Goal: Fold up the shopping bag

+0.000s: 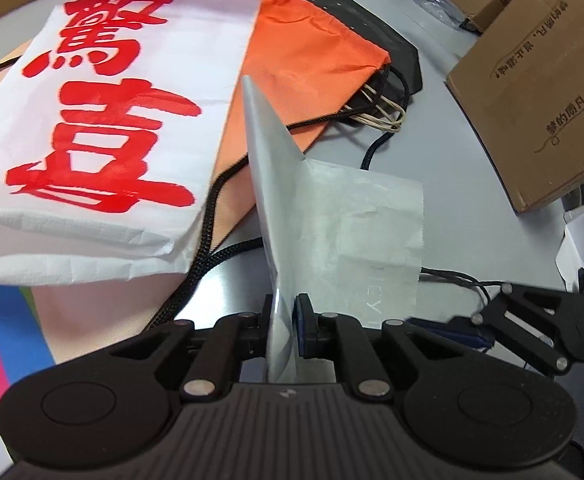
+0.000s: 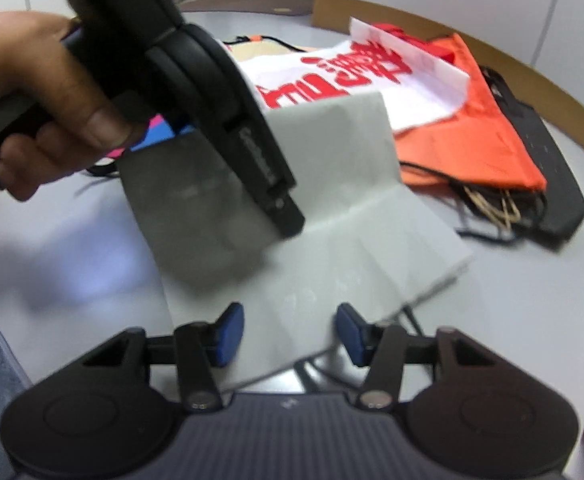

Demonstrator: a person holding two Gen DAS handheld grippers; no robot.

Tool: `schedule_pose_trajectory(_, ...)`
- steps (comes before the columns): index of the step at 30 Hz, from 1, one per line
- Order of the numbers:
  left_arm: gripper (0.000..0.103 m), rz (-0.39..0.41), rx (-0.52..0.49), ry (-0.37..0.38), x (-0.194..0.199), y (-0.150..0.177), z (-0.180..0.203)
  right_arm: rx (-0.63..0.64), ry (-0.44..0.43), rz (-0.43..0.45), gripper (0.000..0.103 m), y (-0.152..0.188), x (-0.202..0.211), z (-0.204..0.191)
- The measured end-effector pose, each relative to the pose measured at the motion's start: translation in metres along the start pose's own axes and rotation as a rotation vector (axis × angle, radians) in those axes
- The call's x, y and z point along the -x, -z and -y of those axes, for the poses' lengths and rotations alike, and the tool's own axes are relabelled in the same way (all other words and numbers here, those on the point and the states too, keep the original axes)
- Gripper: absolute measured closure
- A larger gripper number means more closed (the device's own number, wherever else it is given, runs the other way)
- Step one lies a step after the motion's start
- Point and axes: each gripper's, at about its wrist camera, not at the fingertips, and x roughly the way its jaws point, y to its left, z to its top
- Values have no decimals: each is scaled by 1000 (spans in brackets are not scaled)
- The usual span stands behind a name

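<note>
Left gripper (image 2: pixel 287 220) pinching grey bag (image 2: pixel 352 216) — right gripper (image 2: pixel 289 334) open

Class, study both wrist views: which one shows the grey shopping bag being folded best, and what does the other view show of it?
The right wrist view: the grey bag appears almost whole, one flap raised by the left gripper, the rest flat on the table. The left wrist view shows mainly the pinched flap edge-on, plus one flat part.

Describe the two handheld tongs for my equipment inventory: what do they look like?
Both tongs are matte black plastic with round pivot discs, silver rivets and linkage arms, on a ribbed grey base with a small logo. The right tongs have blue pads on the fingertips. The left tongs carry white lettering on the body. The hand shows no sleeve.
</note>
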Motion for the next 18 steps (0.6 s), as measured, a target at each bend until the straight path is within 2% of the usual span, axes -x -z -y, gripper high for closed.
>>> schedule_pose_trajectory(5,92,6,-4,-33,7,-1,6,-58,-30,-29,42,-5,-8,13)
schedule_pose_trajectory(8,88,15,-8,-44,18,-16,2,14,4,-10,41,-5,-6,6)
schedule_pose_trajectory(13,85,74,-45,-93,18,-36,1,30,18,-1,40,-3,-4,4)
schedule_pose_trajectory(15,86,94,-107,-120,16,-39,10,34,24,3,40,-4,-4,5)
schedule_pose_trajectory(18,90,90,-263,-187,33,-36,35,53,38,9,40,-4,-2,2)
